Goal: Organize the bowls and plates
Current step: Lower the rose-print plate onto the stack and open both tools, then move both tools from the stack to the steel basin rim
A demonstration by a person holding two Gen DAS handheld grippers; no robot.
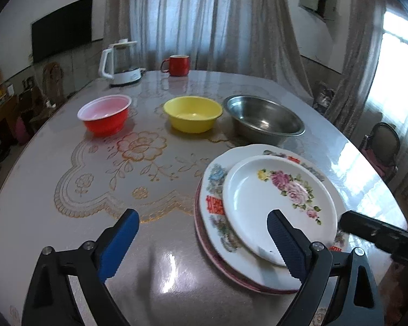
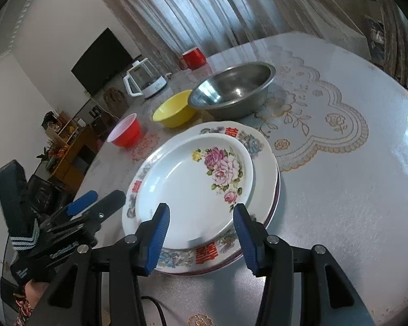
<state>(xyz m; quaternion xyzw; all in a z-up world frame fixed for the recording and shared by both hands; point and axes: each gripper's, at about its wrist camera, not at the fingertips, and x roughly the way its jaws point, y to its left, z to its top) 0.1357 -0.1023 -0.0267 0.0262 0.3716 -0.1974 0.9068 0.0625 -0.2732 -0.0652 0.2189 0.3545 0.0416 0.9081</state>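
Three plates are stacked: a small white plate with pink flowers (image 1: pixel 274 190) (image 2: pixel 193 179) lies on a larger plate with red characters (image 1: pixel 217 203) (image 2: pixel 263 168), and a dark-rimmed plate shows beneath. Behind them stand a red bowl (image 1: pixel 104 116) (image 2: pixel 125 134), a yellow bowl (image 1: pixel 193 114) (image 2: pixel 174 110) and a steel bowl (image 1: pixel 263 119) (image 2: pixel 231 89) in a row. My left gripper (image 1: pixel 202 216) (image 2: pixel 95 203) is open wide at the stack's left side, its right finger over the small plate's rim. My right gripper (image 2: pixel 200 207) hovers open over the stack's near edge, pressing on nothing.
The round table (image 1: pixel 68 217) has a glossy lace-patterned cover. A white kettle (image 1: pixel 121 65) and a red mug (image 1: pixel 176 65) stand at its far side. A chair (image 1: pixel 383 146) stands beyond the right edge. Low furniture lines the left wall.
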